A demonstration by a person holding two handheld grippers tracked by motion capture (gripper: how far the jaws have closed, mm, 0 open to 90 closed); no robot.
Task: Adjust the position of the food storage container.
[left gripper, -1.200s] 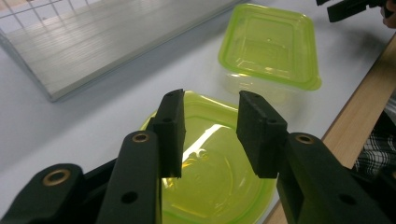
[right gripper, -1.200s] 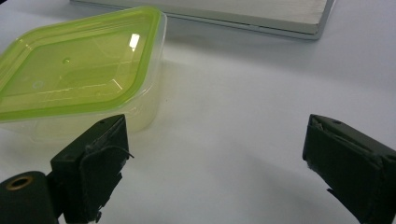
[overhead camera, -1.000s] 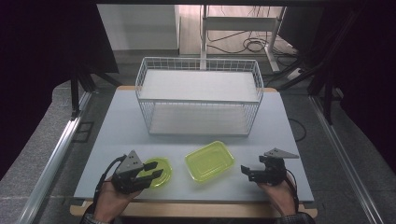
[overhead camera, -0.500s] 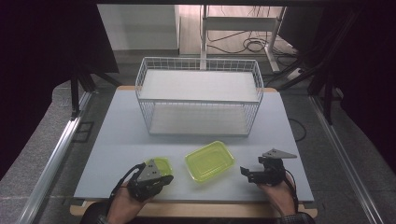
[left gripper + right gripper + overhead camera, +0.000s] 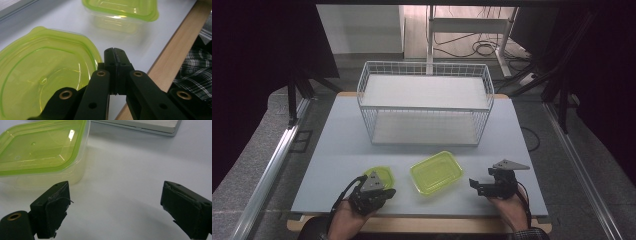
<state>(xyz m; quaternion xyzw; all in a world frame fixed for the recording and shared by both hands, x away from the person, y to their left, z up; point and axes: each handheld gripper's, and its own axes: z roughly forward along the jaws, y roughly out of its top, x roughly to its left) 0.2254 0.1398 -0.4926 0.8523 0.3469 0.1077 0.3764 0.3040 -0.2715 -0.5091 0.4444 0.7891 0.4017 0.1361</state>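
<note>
Nothing's been packed into the wire basket (image 5: pixel 424 107) yet: both green containers (image 5: pixel 436 172) are left on the tabletop (image 5: pixel 337 145), left tool (image 5: pixel 115 53) closed empty beside the small one (image 5: pixel 42 75), right tool (image 5: pixel 115 207) wide open.

Both grippers are black: the left gripper (image 5: pixel 115 53) has brass-ringed screw holes along its links, the right gripper (image 5: pixel 115 207) blocky padded jaws. A grey three-cornered plate (image 5: pixel 510 165) tops the right one. Plaid cloth (image 5: pixel 196 67), possibly a sleeve, shows beside the table's wooden edge (image 5: pixel 160 52).
</note>
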